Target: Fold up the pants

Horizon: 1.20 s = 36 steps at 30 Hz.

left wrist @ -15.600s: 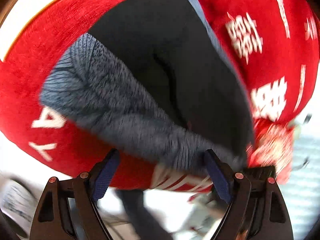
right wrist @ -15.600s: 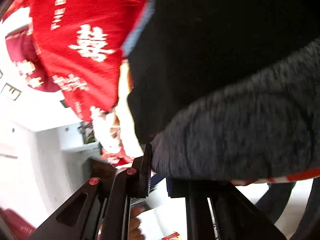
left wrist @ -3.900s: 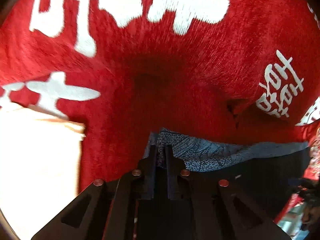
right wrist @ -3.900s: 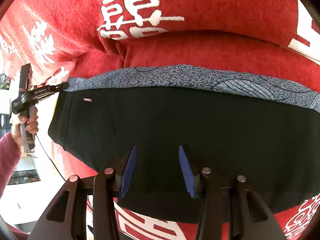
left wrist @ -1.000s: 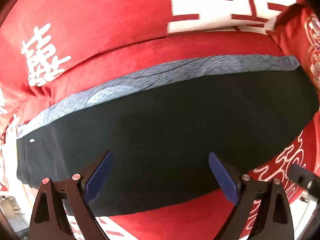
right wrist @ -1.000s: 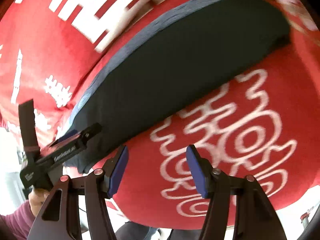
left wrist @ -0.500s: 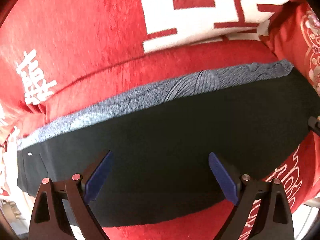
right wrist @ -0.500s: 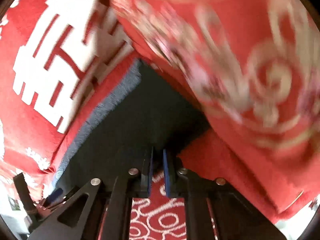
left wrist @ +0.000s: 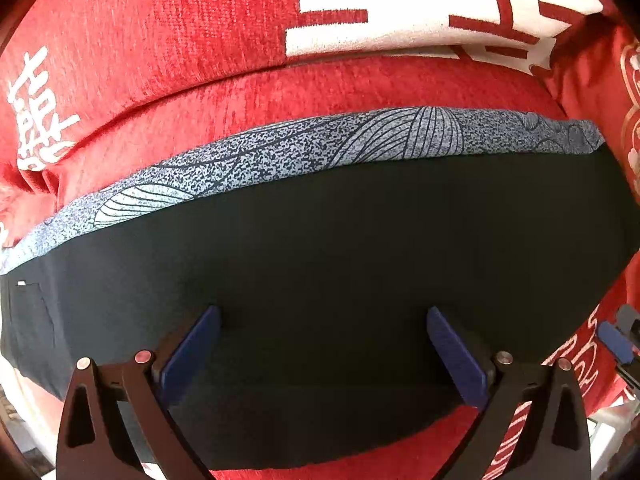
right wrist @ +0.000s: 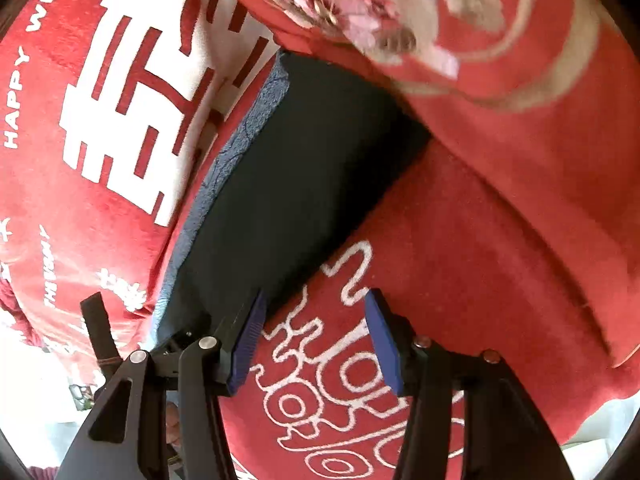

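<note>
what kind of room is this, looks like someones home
Probably a home, perhaps a living room or bedroom: the pants lie on a seat under a red wedding cover, with a flowered red cushion beside them.

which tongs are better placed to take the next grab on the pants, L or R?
Left, probably. The left tongs hang open directly over the black pants, the fabric spanning the gap between the pads. The right tongs, also open, sit mostly over the red cover, off the pants' near edge.

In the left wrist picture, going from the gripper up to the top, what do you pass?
Open left gripper → folded black pants → their speckled grey-blue patterned strip → red plush sofa cover → its big white character.
</note>
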### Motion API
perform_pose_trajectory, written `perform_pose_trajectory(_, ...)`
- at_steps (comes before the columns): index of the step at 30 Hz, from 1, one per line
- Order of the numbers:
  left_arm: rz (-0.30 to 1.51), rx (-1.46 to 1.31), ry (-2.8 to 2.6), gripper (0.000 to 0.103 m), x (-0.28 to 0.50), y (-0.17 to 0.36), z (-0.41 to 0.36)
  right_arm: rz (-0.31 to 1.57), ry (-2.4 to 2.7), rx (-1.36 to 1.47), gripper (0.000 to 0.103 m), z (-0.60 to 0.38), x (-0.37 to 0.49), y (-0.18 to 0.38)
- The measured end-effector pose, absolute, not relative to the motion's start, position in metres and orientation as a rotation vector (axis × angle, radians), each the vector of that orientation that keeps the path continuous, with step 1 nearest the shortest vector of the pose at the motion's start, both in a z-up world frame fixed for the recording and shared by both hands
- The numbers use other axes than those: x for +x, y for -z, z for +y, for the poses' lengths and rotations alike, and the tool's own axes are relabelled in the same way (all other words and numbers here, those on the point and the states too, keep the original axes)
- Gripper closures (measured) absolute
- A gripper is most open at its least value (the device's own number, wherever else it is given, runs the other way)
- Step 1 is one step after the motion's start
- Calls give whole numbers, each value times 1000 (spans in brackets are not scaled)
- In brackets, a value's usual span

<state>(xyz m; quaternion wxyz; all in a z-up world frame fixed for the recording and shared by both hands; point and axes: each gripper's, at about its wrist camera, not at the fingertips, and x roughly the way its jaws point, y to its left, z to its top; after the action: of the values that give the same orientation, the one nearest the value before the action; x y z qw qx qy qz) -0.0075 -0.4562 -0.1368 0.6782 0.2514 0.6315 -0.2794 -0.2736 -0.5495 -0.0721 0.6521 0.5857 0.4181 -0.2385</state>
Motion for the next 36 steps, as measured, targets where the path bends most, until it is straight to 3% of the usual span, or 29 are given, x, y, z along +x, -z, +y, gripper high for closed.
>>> perform_pose_trajectory(8, 1427, 527, 622, 0, -1, 144, -444, 905, 537, 1332, 47, -549, -266, 76)
perform_pose_trajectory(17, 1433, 525, 629, 0, 3, 146, -438, 678, 596, 1376, 47, -558, -275, 97)
perform_pose_trajectory(24, 1420, 523, 630, 0, -1, 147, -438, 629, 651, 1379, 46, -578, -249, 102)
perform_pose_trajectory(25, 1421, 523, 630, 0, -1, 147, -438, 635, 654, 1388, 47, -580, -248, 102)
perform_pose_trajectory(26, 1421, 523, 629, 0, -1, 147, -437, 654, 661, 1397, 56, -582, -246, 103)
perform_pose_trajectory(27, 1420, 523, 629, 0, -1, 147, -438, 699, 677, 1392, 66, -584, -244, 103)
perform_pose_trajectory(28, 1420, 525, 629, 0, -1, 147, -438, 718, 679, 1389, 84, -586, -244, 103)
perform_pose_trajectory(32, 1430, 538, 618, 4, 0, 143, -441, 715, 633, 1362, 88, -586, -241, 91)
perform_pose_trajectory(33, 1434, 531, 621, 10, 0, 139, -441, 717, 619, 1339, 88, -586, -238, 83)
perform_pose_trajectory(34, 1429, 529, 629, 24, -2, 133, -444, 719, 606, 1322, 88, -586, -235, 78)
perform_pose_trajectory(35, 1411, 539, 645, 31, -5, 124, -447, 719, 594, 1307, 88, -586, -232, 72)
perform_pose_trajectory(36, 1387, 548, 669, 31, -9, 117, -451, 718, 579, 1289, 88, -586, -229, 66)
